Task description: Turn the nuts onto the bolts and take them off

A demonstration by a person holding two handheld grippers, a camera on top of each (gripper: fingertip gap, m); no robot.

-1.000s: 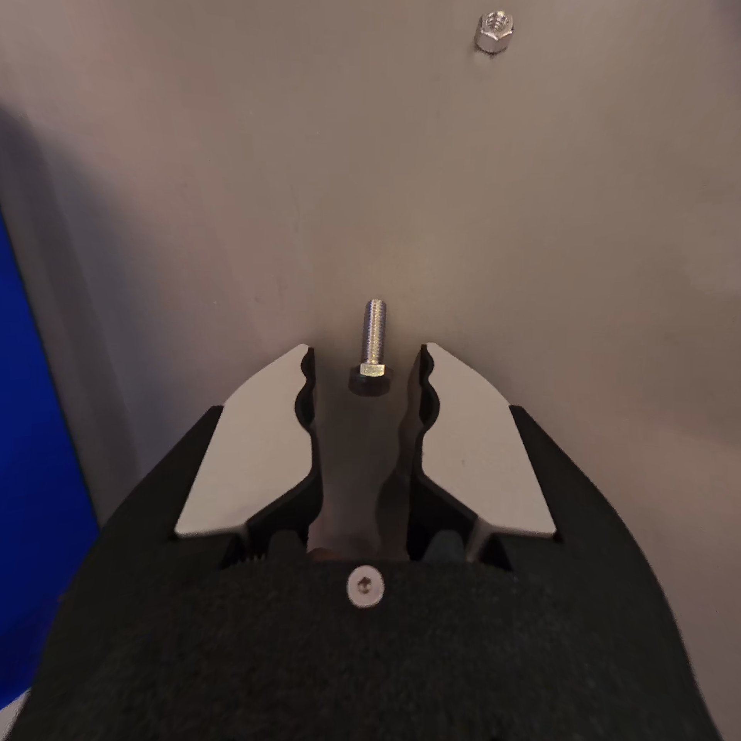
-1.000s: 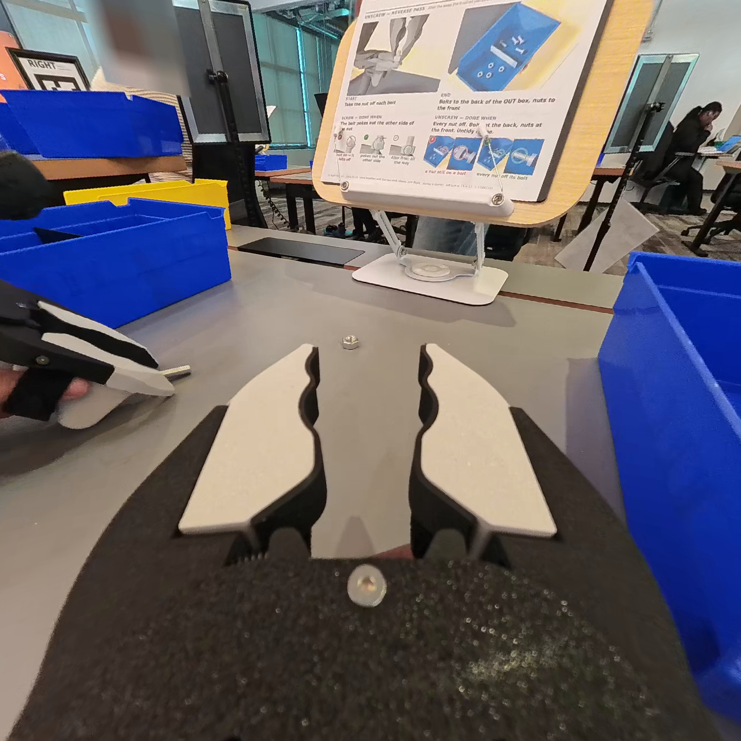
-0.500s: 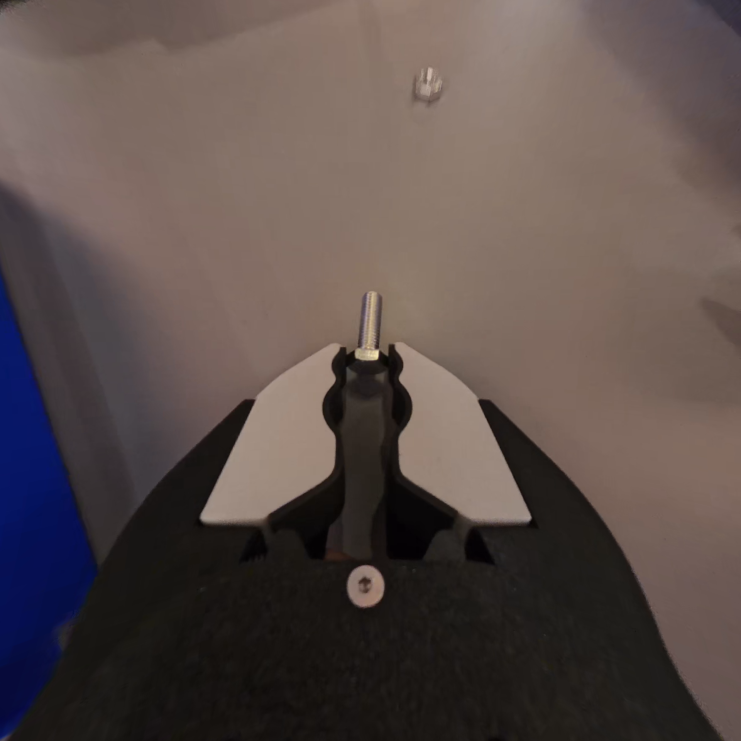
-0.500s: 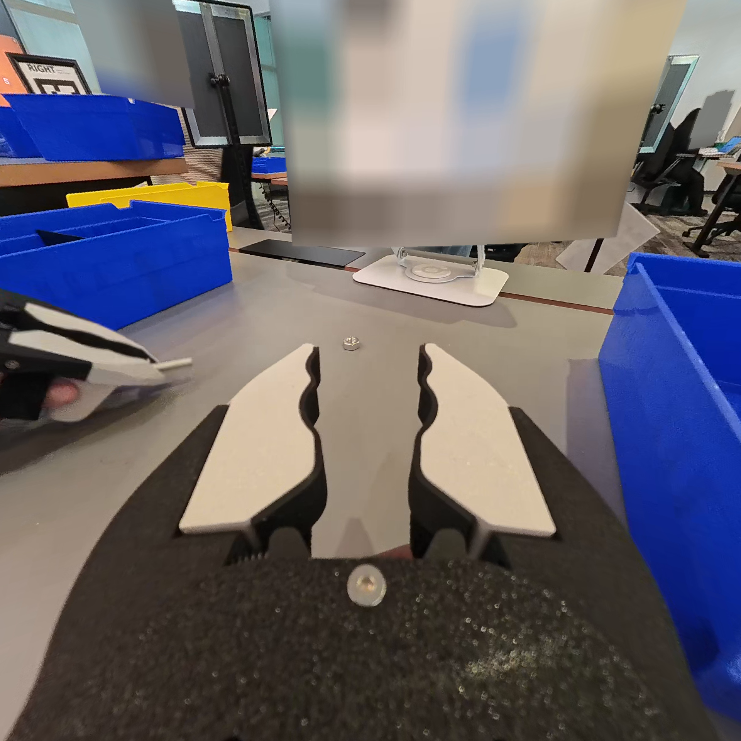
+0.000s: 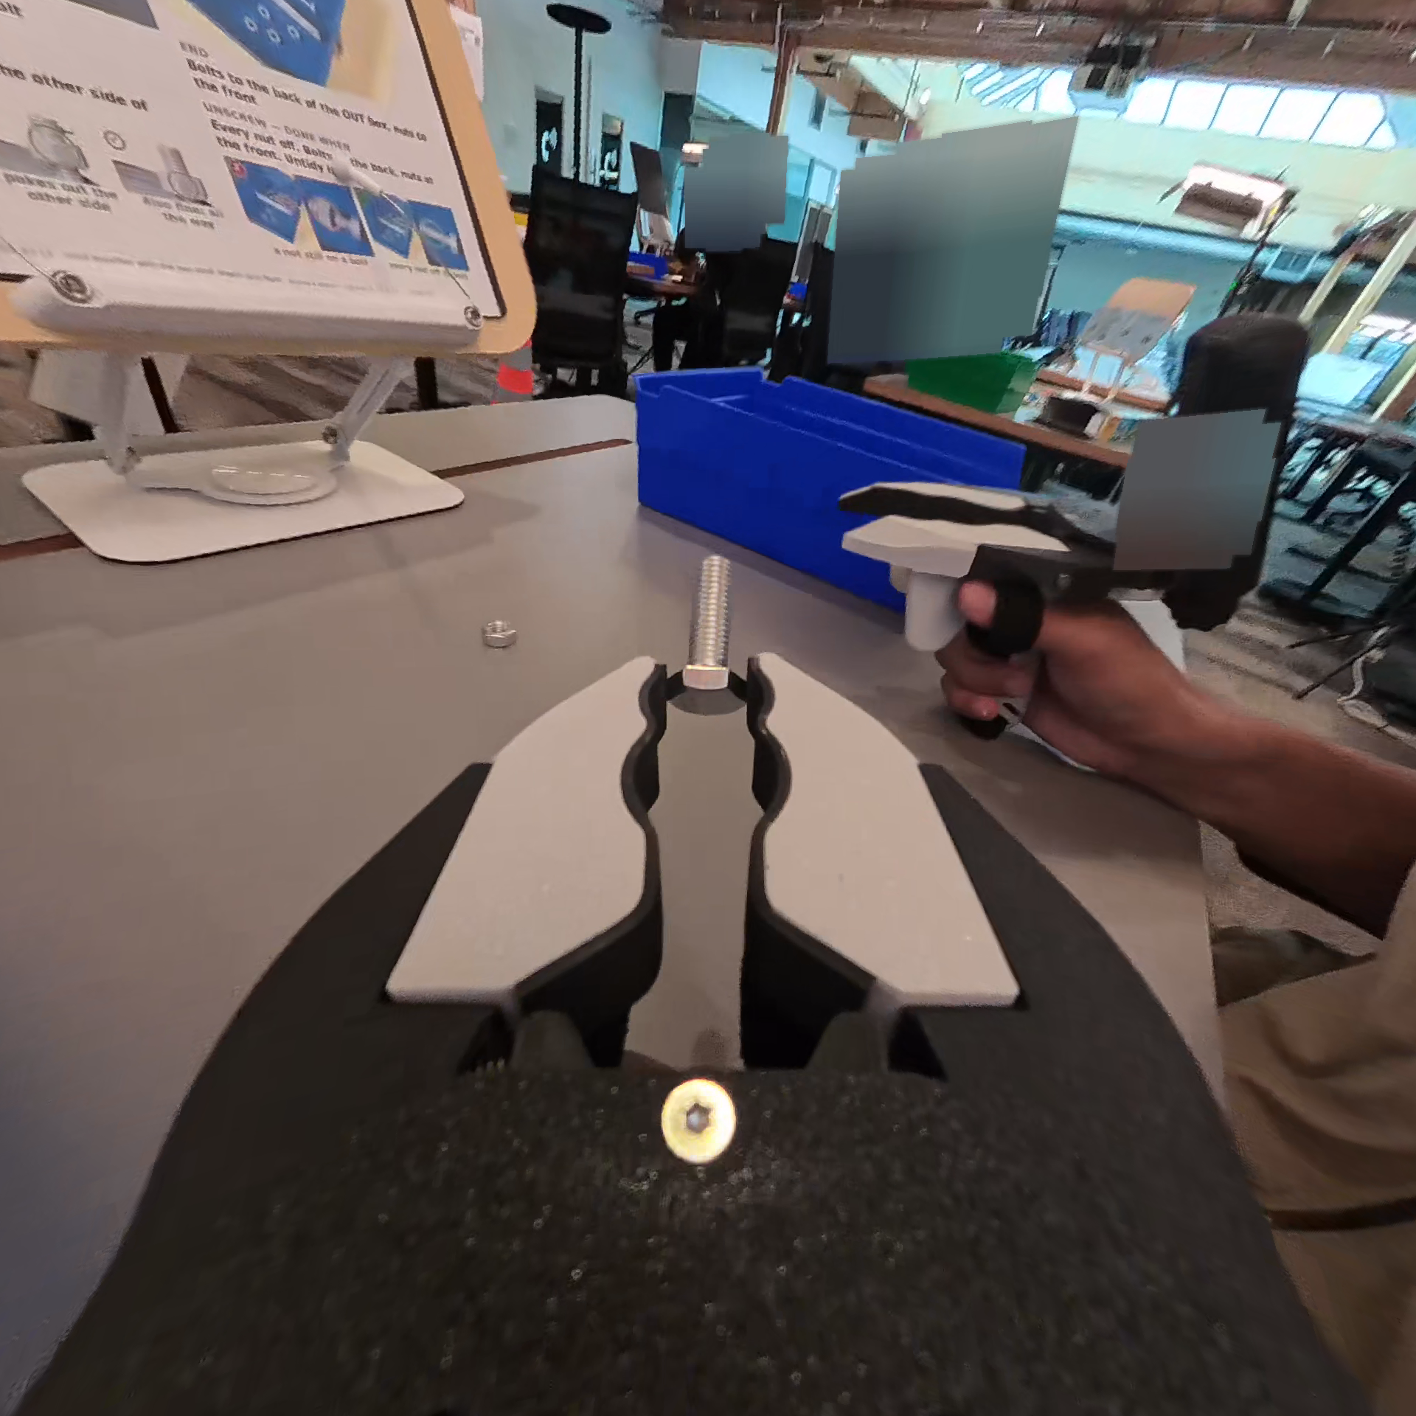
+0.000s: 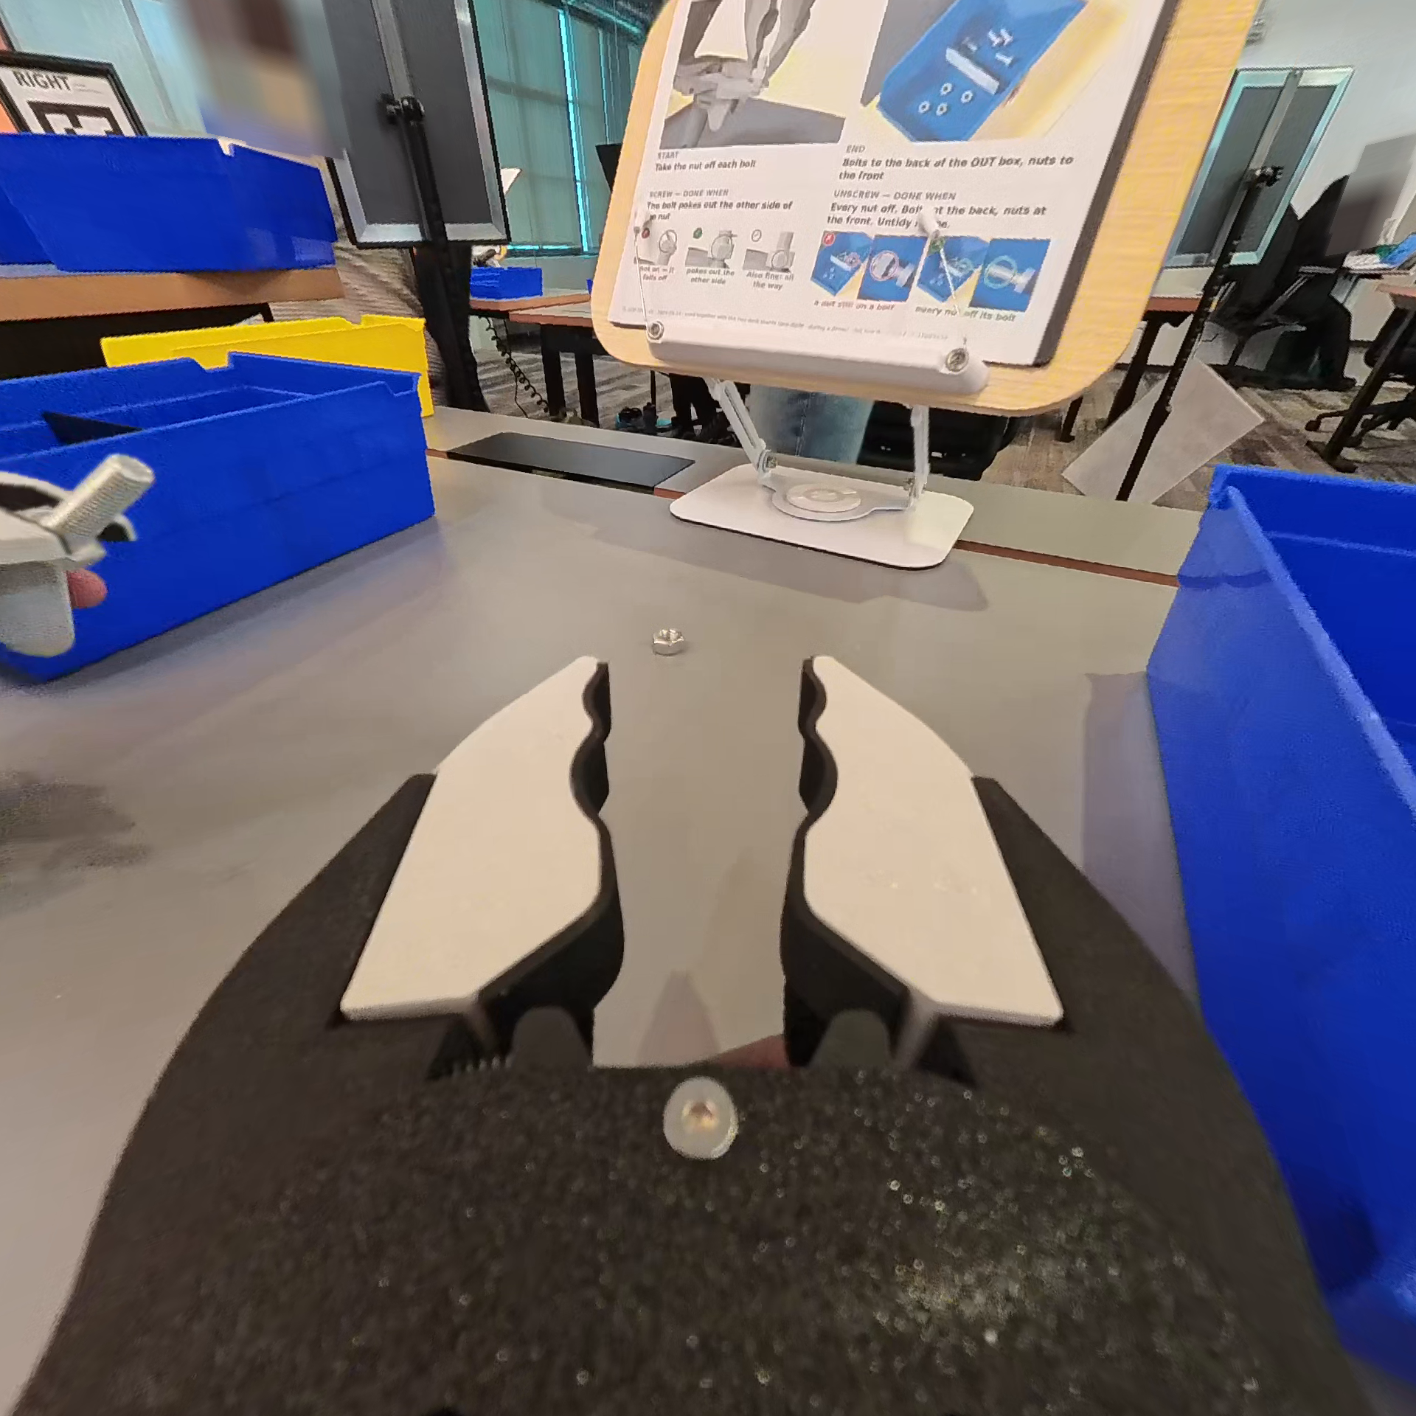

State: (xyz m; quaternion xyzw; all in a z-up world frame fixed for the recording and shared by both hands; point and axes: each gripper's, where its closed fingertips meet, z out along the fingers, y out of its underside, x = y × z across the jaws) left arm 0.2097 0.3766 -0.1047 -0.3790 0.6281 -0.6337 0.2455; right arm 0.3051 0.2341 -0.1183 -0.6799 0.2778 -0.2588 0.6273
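The left hand-held gripper (image 5: 705, 678) clamps a silver bolt (image 5: 709, 624) by its head at frame centre, threads pointing away from the camera. The right hand-held gripper (image 6: 705, 674) hangs with jaws spread and empty above the grey surface (image 6: 460, 689), a loose nut (image 6: 668, 640) lying just beyond its tips, between blue bins (image 6: 230, 490).

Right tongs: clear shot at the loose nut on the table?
Probably yes. The right tongs are open and the nut lies on bare gray table just ahead of the tips. The left tongs, shut on the bolt, are well off to the side.
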